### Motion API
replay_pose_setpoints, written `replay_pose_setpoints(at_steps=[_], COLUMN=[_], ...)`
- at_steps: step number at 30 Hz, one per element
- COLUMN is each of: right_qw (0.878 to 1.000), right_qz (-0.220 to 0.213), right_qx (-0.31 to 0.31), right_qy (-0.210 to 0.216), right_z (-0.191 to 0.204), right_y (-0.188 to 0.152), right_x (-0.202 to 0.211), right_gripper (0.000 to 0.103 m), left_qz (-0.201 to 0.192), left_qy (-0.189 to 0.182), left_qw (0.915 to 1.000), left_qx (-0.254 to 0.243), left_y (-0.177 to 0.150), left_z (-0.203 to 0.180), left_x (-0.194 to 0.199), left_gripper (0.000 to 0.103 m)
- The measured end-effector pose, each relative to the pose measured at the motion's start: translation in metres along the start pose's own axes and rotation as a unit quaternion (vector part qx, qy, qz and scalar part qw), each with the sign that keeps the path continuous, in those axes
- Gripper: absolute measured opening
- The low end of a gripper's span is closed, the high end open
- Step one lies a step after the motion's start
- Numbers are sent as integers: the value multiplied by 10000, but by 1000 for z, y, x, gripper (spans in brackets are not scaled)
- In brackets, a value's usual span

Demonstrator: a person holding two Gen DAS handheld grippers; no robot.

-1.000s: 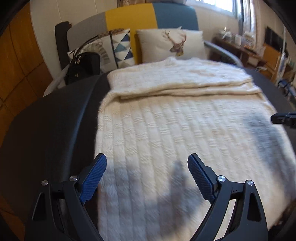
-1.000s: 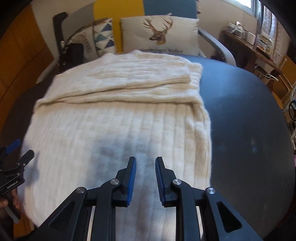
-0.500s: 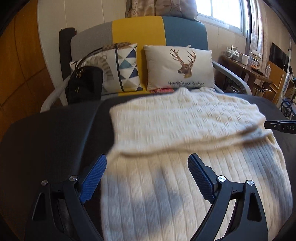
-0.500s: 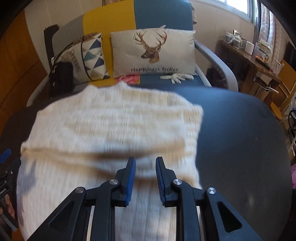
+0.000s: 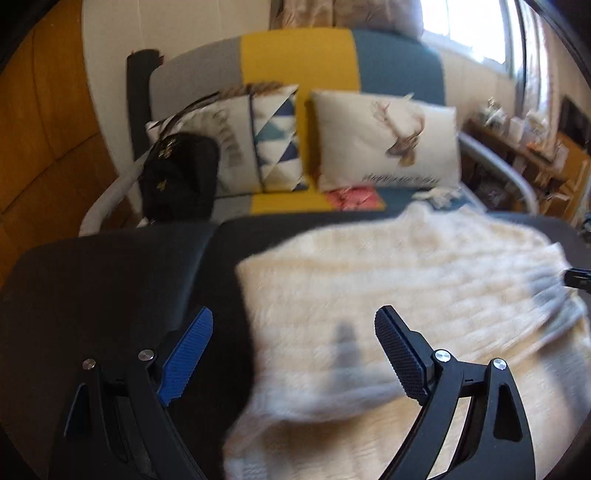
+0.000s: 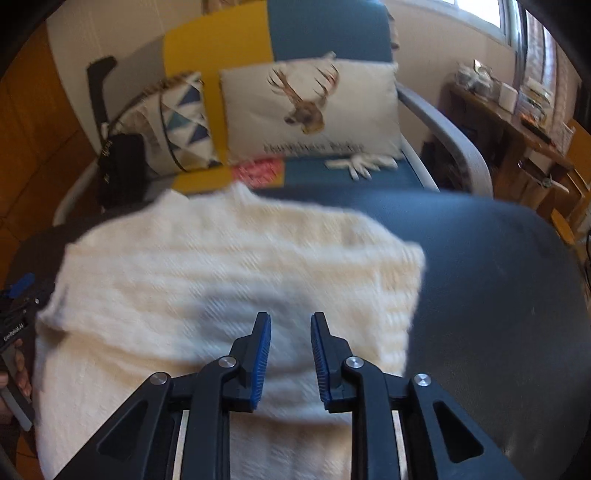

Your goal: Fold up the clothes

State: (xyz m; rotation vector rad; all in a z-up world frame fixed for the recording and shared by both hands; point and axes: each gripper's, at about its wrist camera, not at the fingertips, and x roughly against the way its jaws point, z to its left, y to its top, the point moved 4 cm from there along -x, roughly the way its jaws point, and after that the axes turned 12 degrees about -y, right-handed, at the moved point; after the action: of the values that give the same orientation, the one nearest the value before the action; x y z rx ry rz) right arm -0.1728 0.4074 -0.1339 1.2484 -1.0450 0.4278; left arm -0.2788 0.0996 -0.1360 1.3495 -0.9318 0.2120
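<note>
The cream sweater is smeared by motion blur, so its knit pattern and fold edges cannot be read. Its near part is cut by the bottom edge and hidden behind the gripper arms. The words on the deer pillow are unreadable. Small things on the far right shelf are too blurred to tell.

Daylight floods in from the window at upper right, blown out with glare; both fisheye views bend at the edges, and motion blur smears the sweater.
</note>
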Motion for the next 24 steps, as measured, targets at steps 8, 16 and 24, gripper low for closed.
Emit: replay_pose_setpoints(at_steps=[8, 16, 24], right_qw=[9984, 9868, 9657], right_qz=[549, 299, 945], right_qx=[81, -777, -1615], right_qy=[-57, 1388, 1801], right_z=[6, -51, -108], right_y=[8, -57, -193], right_x=[-40, 57, 126], right_gripper=[22, 22, 22], left_qz=[833, 306, 181], left_qy=[428, 88, -171], left_qw=[9955, 9994, 9972], left_qx=[-115, -93, 707], left_y=[-1, -22, -109], left_z=[14, 3, 17], left_x=[-60, 29, 137], left_gripper=[92, 92, 92])
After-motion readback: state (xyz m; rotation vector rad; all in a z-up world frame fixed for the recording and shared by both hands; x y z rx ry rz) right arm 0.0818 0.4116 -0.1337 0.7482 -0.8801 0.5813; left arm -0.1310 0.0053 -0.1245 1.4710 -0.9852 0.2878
